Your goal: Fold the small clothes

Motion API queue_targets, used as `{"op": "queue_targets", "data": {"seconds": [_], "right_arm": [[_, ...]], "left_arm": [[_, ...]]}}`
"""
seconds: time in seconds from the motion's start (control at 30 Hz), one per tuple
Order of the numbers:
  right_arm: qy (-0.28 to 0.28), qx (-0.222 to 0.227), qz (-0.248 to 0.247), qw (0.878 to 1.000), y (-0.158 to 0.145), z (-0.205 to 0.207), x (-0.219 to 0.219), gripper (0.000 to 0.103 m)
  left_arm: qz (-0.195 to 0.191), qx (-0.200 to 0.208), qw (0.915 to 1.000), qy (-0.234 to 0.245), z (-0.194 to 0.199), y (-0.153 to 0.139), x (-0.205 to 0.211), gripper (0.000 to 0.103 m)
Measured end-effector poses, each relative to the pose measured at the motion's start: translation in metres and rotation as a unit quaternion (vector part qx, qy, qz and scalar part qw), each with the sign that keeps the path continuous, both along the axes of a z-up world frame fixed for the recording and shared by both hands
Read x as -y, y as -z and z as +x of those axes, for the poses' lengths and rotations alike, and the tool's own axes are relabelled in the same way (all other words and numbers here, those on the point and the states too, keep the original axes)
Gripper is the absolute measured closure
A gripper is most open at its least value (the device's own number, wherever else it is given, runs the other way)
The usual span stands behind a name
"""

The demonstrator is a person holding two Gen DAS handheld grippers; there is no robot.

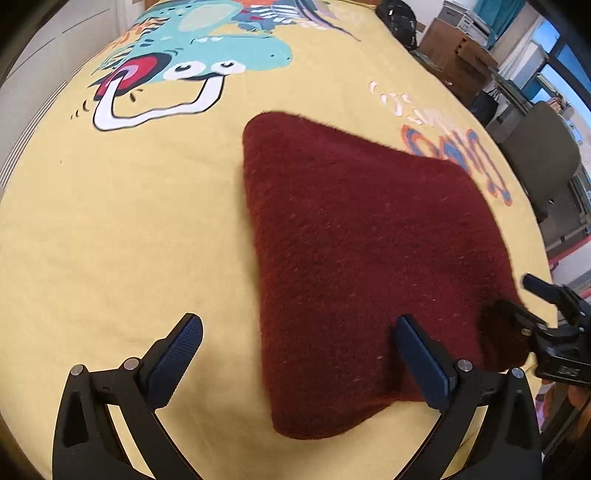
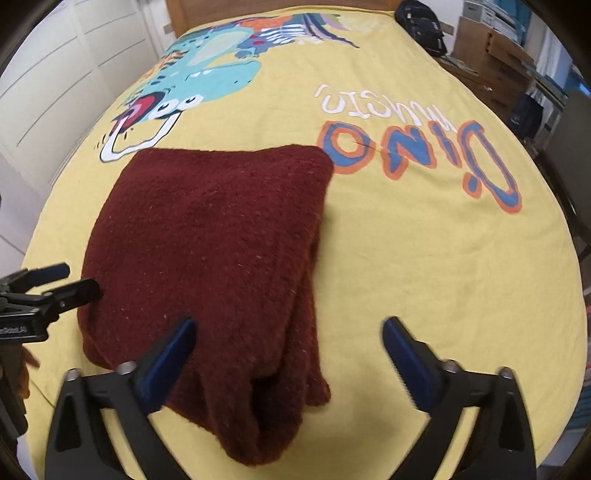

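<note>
A dark red woolly garment [image 1: 354,258] lies folded on the yellow dinosaur-print bedspread [image 1: 129,229]. My left gripper [image 1: 299,332] is open and empty; its jaws straddle the garment's near left edge just above it. The garment also shows in the right wrist view [image 2: 210,251], with thicker folded layers along its right side. My right gripper [image 2: 288,332] is open and empty over the garment's near right corner. The right gripper also shows in the left wrist view [image 1: 532,299], at the garment's right corner. The left gripper appears in the right wrist view [image 2: 70,280] at the garment's left edge.
The bedspread [image 2: 424,258] covers the whole bed. A black bag [image 2: 421,22] sits at the far right corner. Cardboard boxes [image 2: 491,51] and shelves stand beyond the right edge, and white cupboard doors [image 2: 55,85] are on the left.
</note>
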State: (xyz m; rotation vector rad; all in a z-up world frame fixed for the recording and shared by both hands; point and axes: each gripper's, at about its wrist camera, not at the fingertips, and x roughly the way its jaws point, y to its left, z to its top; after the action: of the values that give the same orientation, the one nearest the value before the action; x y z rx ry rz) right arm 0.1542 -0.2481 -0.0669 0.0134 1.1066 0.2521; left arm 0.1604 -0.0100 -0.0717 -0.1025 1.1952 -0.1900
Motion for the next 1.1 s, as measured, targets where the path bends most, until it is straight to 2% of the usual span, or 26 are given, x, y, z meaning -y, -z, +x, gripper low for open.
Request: {"op": "queue_targets", "data": {"seconds": [0.07,0.17,0.3,0.37,0.43,0.5,0.67,0.8,0.97,1.03,1.1], "right_arm": [[0.006,0.013,-0.012,1.0,0.003,-0.002,0.004,0.001],[0.015,0.014,-0.029,0.999,0.013,-0.002,0.011,0.001],[0.02,0.012,-0.025,0.999,0.031,-0.002,0.019,0.001],[0.022,0.012,-0.025,0.999,0.042,-0.004,0.022,0.001],[0.029,0.011,-0.011,0.999,0.048,-0.006,0.026,0.001],[0.037,0.01,0.0,0.999,0.047,-0.008,0.029,0.001],[0.046,0.018,0.015,0.999,0.021,-0.018,0.033,0.001],[0.054,0.046,0.011,0.997,-0.014,-0.032,0.038,0.001],[0.059,0.08,-0.001,0.995,-0.06,-0.058,0.051,0.001],[0.06,0.094,-0.008,0.994,-0.073,-0.07,0.057,0.001],[0.06,0.103,-0.015,0.993,-0.084,-0.083,0.064,0.001]], "left_arm": [[0.0,-0.009,1.0,0.002,0.001,0.01,0.0,0.001],[-0.026,-0.011,0.9995,-0.017,-0.001,0.019,-0.006,0.001],[-0.022,0.005,0.9997,-0.006,-0.005,0.033,-0.007,0.0],[-0.037,0.006,0.9993,-0.006,-0.007,0.041,-0.01,0.0],[-0.051,0.006,0.9986,-0.016,-0.009,0.043,-0.014,0.001],[-0.042,0.015,0.9989,-0.017,-0.011,0.038,-0.013,0.001],[-0.013,0.031,0.9989,-0.031,-0.025,0.011,-0.01,0.001],[0.032,0.059,0.9974,-0.027,-0.047,-0.018,-0.004,0.001],[0.057,0.086,0.9936,-0.047,-0.082,-0.058,-0.012,0.001],[0.053,0.102,0.9921,-0.049,-0.097,-0.075,-0.016,0.001],[0.066,0.115,0.9899,-0.05,-0.11,-0.086,-0.014,0.001]]}}
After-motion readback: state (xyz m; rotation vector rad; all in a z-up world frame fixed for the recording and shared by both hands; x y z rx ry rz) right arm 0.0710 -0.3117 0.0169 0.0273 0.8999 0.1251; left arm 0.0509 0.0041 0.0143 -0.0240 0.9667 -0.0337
